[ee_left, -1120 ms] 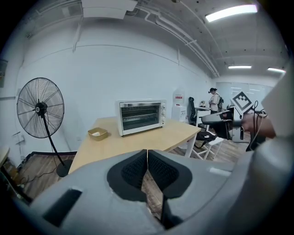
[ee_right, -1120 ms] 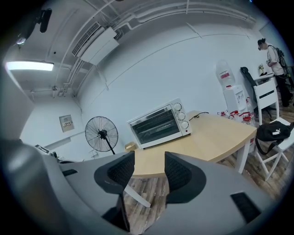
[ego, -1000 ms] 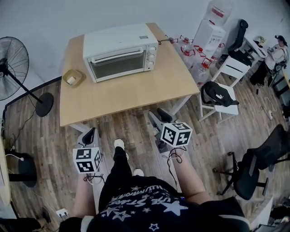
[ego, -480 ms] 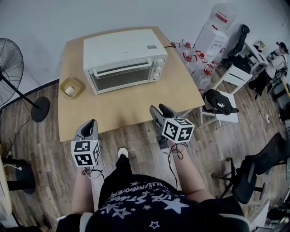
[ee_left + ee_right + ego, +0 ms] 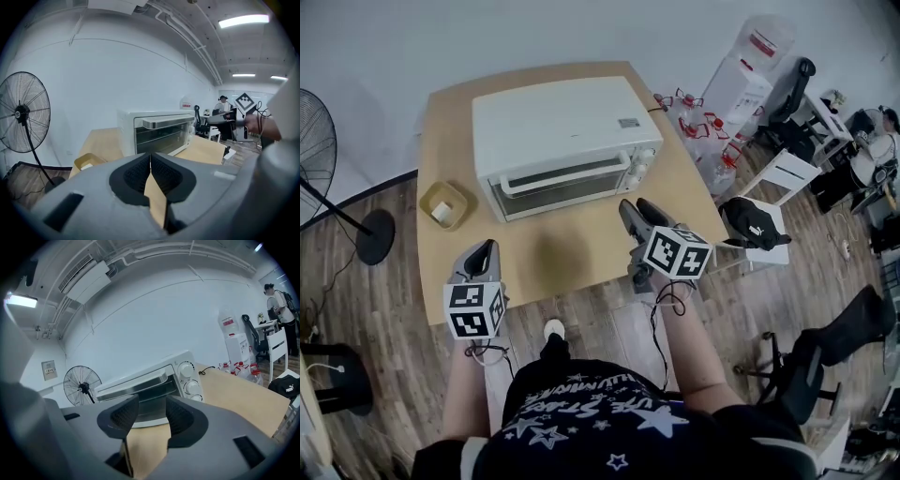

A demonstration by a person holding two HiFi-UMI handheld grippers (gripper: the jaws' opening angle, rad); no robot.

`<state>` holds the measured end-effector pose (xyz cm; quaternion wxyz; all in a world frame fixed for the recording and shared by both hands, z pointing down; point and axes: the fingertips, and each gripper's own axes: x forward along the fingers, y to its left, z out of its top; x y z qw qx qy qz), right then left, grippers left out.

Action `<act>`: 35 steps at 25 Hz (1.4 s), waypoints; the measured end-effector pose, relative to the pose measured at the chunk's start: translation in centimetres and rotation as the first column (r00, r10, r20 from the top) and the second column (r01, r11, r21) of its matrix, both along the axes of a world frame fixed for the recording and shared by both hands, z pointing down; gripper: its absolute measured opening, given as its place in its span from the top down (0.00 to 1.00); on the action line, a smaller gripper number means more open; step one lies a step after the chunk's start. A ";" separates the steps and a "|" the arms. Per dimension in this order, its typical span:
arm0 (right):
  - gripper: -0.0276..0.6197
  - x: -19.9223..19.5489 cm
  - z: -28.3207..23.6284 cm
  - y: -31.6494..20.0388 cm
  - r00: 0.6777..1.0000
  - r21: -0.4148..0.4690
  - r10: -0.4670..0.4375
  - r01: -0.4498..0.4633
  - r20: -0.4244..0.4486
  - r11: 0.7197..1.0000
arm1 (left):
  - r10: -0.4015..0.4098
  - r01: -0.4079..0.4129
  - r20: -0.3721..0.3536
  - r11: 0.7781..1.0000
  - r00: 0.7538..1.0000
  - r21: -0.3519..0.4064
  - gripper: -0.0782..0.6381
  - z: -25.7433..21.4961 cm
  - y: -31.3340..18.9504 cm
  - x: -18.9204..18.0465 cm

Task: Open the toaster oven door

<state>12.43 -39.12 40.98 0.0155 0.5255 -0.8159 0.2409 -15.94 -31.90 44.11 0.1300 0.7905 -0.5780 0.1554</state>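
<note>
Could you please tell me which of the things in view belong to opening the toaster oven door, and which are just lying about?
For the job: toaster oven, its door handle, right gripper (jaws closing, nothing between them).

Lying about: small tan tray on the table, standing fan, water dispenser, black bag on a chair.

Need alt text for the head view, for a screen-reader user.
A white toaster oven, door shut, sits on a wooden table, seen from above. The left gripper hovers at the near edge, jaws together; the right gripper, nearer the oven, has empty jaws closing. A small tan tray sits left of the oven.
</note>
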 end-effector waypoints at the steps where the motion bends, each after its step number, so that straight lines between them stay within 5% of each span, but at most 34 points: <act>1: 0.69 0.0 -0.4 -0.8 1.000 0.002 0.006 -0.006 0.004 1.000 | 0.002 -0.002 -0.001 1.000 1.000 0.000 0.86 0.0 -0.6 -0.1; 19: 0.73 -0.2 -1.8 -10.9 0.997 -0.076 0.063 -0.066 -0.038 0.995 | 0.022 -0.022 -0.021 1.000 1.000 -0.001 0.86 -0.4 -7.2 -2.3; 27: 0.77 -0.5 -1.3 -11.4 0.999 -0.112 0.045 -0.046 -0.011 0.993 | 0.040 -0.040 -0.039 0.999 0.998 -0.018 0.86 0.5 -8.1 -2.4; 35: 0.77 -0.6 -1.2 -10.7 0.996 -0.115 0.017 -0.027 -0.090 0.993 | 0.020 -0.021 -0.021 1.000 1.000 -0.019 0.86 0.7 -7.0 -2.0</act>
